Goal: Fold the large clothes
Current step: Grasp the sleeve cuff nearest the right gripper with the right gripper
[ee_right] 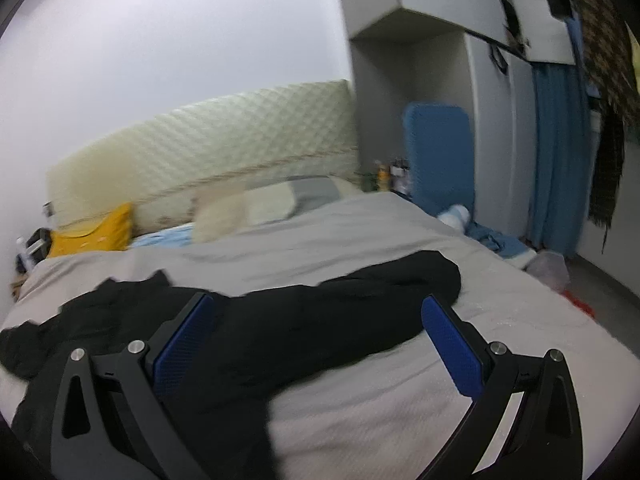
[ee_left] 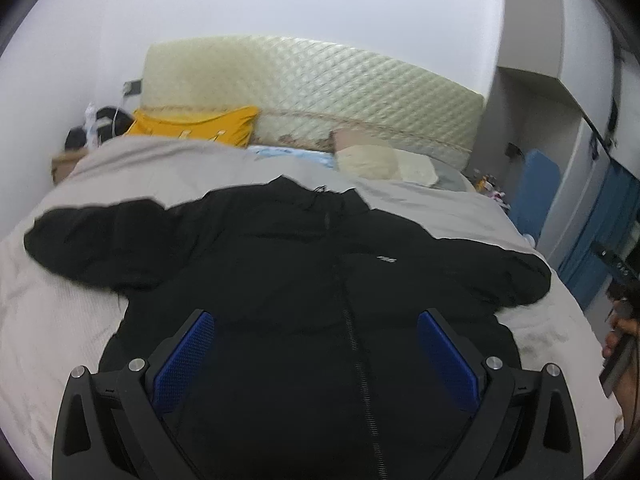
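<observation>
Bed (ee_left: 80, 320) is covered by a grey sheet. A black jacket (ee_left: 280, 280) is spread flat on it, sleeves out; yellow pillow (ee_left: 196, 126) and cream pillow (ee_left: 368, 162) are seen at the head.

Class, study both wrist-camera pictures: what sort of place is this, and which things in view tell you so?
Most likely a home bedroom. A black jacket lies spread on a bed with a quilted headboard, a yellow pillow against it, and blue curtains to the side.

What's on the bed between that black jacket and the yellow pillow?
Only bare grey bedspread between the black puffer jacket and yellow pillow, per the left wrist view.
</observation>
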`<control>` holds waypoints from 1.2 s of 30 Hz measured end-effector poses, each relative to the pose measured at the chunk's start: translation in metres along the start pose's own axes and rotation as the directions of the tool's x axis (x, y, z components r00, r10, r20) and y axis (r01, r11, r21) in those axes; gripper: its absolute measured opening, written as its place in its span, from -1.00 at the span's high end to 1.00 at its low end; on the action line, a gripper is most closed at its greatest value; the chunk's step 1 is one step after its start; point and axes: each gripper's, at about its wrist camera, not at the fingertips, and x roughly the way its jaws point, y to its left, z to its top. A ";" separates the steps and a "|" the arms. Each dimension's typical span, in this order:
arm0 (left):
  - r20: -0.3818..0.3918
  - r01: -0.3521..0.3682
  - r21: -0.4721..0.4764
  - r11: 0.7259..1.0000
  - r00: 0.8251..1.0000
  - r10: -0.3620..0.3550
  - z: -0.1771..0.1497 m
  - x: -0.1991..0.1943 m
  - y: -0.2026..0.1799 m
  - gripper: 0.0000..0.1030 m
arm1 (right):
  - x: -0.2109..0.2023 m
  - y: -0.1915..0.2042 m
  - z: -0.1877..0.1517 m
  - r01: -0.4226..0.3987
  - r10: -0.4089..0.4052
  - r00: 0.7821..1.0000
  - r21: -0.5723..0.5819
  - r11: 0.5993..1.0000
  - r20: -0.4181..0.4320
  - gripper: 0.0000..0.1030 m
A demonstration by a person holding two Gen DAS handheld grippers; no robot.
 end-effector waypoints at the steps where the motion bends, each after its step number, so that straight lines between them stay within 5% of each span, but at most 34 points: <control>1: -0.004 -0.017 -0.009 1.000 1.000 0.017 -0.004 0.005 0.007 -0.99 | 0.015 -0.011 -0.002 -0.009 0.010 1.000 0.039 0.999 -0.020 -1.00; 8: -0.089 -0.044 -0.107 0.993 0.995 0.035 -0.027 0.029 0.042 -0.99 | 0.102 -0.105 -0.031 0.013 0.043 0.986 0.328 0.945 -0.163 -1.00; 12: -0.095 -0.072 -0.098 0.993 0.994 0.063 -0.030 0.034 0.041 -0.99 | 0.144 -0.165 -0.066 0.072 0.065 0.964 0.491 0.868 -0.257 -0.99; 17: -0.079 -0.063 -0.111 0.992 0.995 0.055 -0.032 0.038 0.038 -0.99 | 0.180 -0.207 -0.102 0.012 0.180 0.960 0.676 0.737 -0.213 -0.98; 20: -0.077 -0.055 -0.116 0.992 0.996 0.046 -0.034 0.046 0.037 -0.99 | 0.199 -0.213 -0.099 -0.064 0.215 0.969 0.712 0.699 -0.124 -0.98; 22: -0.079 -0.056 -0.113 0.992 0.996 0.047 -0.036 0.051 0.037 -0.99 | 0.213 -0.208 -0.094 -0.096 0.221 0.971 0.705 0.702 -0.088 -0.98; 24: -0.077 -0.056 -0.117 0.992 0.996 0.047 -0.038 0.054 0.037 -0.99 | 0.222 -0.201 -0.089 -0.098 0.197 0.977 0.656 0.749 -0.080 -0.95; 26: -0.081 -0.064 -0.131 0.989 0.995 0.054 -0.038 0.060 0.038 -0.99 | 0.239 -0.194 -0.084 -0.137 0.231 0.970 0.619 0.774 -0.075 -0.47; 32: -0.089 -0.102 -0.104 0.989 0.992 0.093 -0.040 0.078 0.032 -0.99 | 0.266 -0.210 -0.088 -0.115 0.203 0.978 0.702 0.703 -0.043 -0.42; 36: -0.112 -0.106 -0.101 0.989 0.989 0.094 -0.042 0.085 0.032 -0.99 | 0.274 -0.208 -0.085 -0.093 0.173 0.984 0.687 0.721 -0.049 -0.27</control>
